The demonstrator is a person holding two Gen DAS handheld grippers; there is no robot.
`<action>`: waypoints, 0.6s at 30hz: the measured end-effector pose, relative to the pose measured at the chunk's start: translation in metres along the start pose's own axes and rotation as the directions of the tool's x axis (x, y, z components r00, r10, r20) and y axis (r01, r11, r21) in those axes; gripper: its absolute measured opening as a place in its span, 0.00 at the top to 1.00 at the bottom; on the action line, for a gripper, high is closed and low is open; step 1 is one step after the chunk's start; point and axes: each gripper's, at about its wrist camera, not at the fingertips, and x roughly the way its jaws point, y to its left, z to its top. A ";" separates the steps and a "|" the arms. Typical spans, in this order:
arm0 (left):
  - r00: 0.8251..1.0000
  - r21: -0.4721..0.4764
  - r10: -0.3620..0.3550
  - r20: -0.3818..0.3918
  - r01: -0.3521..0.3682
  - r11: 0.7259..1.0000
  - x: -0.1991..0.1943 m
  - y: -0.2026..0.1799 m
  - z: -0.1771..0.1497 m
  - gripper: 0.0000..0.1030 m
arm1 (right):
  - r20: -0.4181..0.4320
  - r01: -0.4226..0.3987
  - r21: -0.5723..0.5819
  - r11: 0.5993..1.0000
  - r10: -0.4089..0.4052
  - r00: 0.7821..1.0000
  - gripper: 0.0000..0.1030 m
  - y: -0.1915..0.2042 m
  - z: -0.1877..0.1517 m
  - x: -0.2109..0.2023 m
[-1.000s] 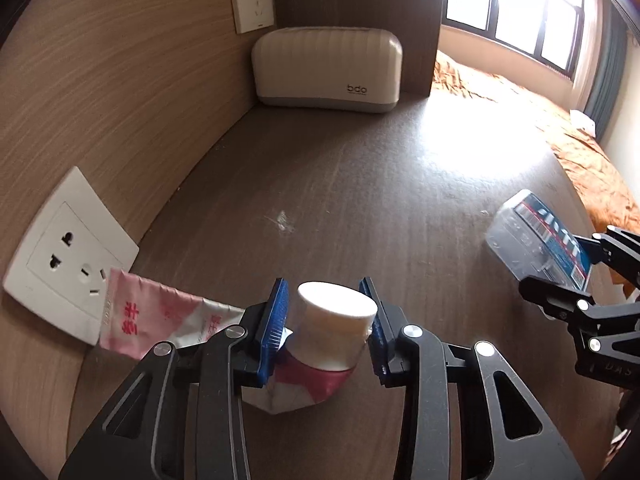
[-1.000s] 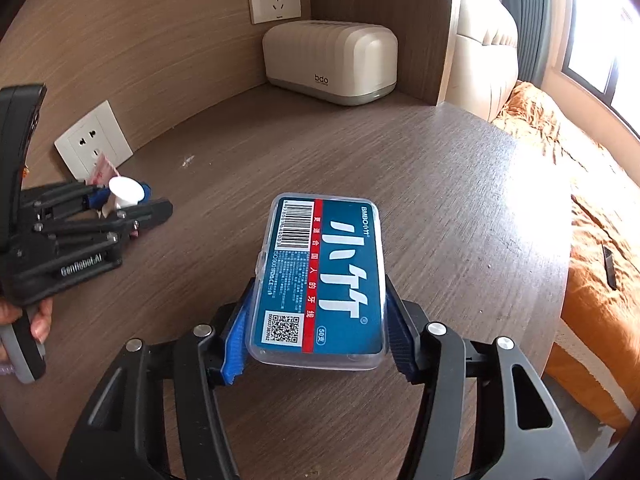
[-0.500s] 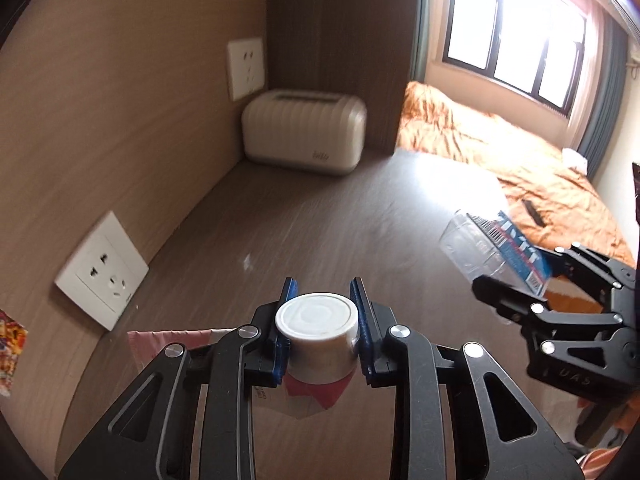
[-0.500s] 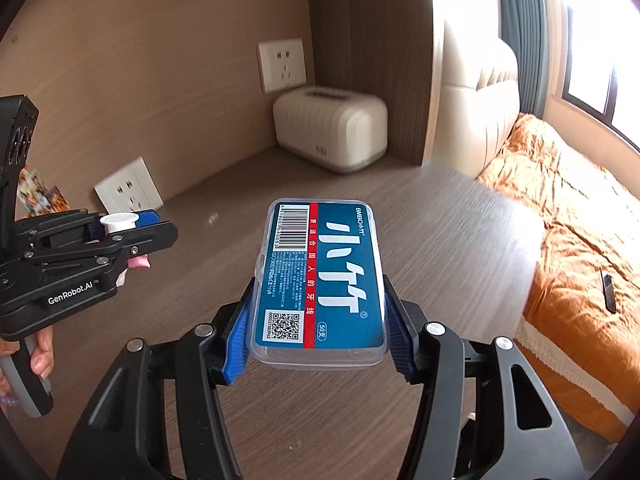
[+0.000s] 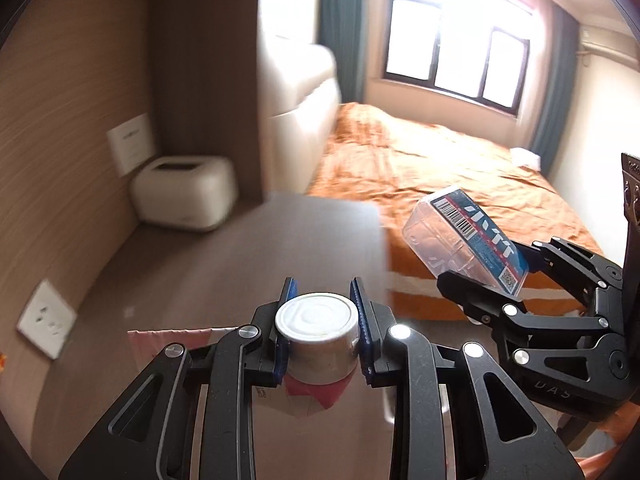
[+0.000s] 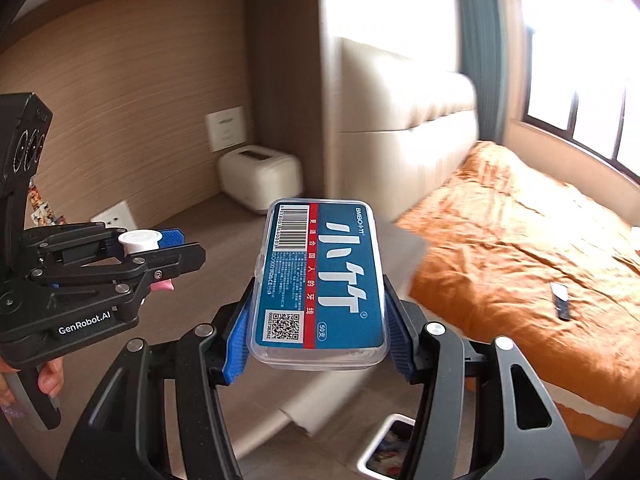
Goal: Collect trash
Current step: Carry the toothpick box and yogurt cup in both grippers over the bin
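bedroom desk (image 5: 224,264) below; left gripper (image 5: 323,320) clamps white-capped pouch (image 5: 318,332), right gripper (image 6: 318,320) clamps floss box (image 6: 320,276)

Bedroom: bed (image 6: 520,240) with orange cover, padded headboard (image 6: 400,120), curtained window (image 5: 456,48).

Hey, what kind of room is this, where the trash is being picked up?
Most likely a bedroom, perhaps a hotel room: a bed with an orange cover, a padded headboard, and a wooden desk set into a wall nook.
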 end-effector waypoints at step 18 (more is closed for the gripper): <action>0.970 0.107 -0.215 -0.114 0.228 0.968 0.075 -0.213 -0.019 0.74 | -0.062 0.197 0.093 0.976 -0.192 0.980 0.44 -0.163 -0.078 -0.091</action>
